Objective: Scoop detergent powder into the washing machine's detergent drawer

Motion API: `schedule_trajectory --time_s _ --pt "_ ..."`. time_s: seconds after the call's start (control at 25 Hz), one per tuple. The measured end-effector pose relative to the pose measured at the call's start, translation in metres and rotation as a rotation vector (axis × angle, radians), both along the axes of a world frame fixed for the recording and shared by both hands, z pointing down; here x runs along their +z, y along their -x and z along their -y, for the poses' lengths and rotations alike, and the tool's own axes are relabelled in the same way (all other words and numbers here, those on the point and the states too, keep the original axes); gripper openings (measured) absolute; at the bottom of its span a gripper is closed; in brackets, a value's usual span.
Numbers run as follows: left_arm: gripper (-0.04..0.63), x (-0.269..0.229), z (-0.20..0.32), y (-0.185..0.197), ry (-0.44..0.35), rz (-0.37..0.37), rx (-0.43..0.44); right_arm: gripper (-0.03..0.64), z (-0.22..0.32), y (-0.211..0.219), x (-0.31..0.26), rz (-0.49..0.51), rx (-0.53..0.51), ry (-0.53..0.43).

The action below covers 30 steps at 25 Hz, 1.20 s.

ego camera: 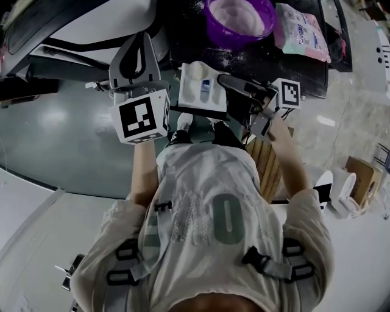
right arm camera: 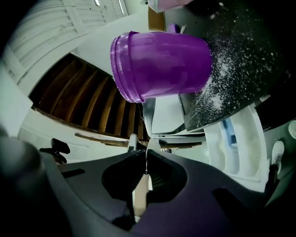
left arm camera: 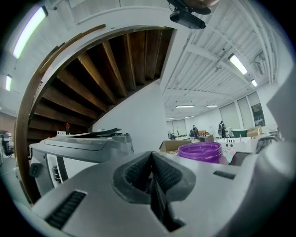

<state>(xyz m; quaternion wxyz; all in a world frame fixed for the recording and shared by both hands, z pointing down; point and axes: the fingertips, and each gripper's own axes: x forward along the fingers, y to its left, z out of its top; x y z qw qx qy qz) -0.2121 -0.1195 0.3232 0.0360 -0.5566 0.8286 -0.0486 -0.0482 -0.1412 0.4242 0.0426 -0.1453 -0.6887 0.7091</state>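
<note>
**Fig.** The right gripper (right arm camera: 145, 159) is pressed shut on a thin pale handle (right arm camera: 140, 194), judged to be the scoop's. The bowl is not made out, so its load cannot be told. This gripper is held just over the right edge of the open drawer (ego camera: 186, 91). The left gripper (left arm camera: 151, 162) is closed with nothing between its jaws. It is held just left of the drawer and pointed away from it. The tub (ego camera: 241, 33) of powder (ego camera: 237, 13) is set beyond the drawer on the dark machine top (ego camera: 292, 67), and a bag (ego camera: 301, 30) is laid further to the right. Loose grains (right arm camera: 236, 60) are scattered on the top between tub and drawer.

Step in hand, as judged: powder is taken from the tub to the drawer by scoop.

- **Grip:** the handle is best pinched firmly, so that the scoop is not rolled between the pads.
- **Carry:** the bowl is best kept level over the top beyond the drawer, where the spilled grains suggest what a tilt costs.
- **Tipping:** the scoop should be brought low over the drawer's wide pale compartment before it is turned, and kept off the blue insert (ego camera: 206, 85).
- **Turning:** a slow roll is preferred, so that nothing is thrown over the drawer's near rim.
- **Support:** the drawer may be steadied from its left side by the idle gripper.
</note>
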Motion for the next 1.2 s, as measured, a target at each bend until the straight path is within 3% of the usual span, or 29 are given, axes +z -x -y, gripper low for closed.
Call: schedule_trajectory --time_s 0.64,1.2 --pt "0.020 0.010 -0.027 0.014 0.019 -0.008 -0.060 0.011 -0.021 0.010 0.082 -0.100 -0.124 -0.038" --pt "0.021 0.019 -0.013 0.012 0.040 -0.019 -0.062 0.011 -0.012 0.015 0.097 -0.110 -0.177 -0.141"
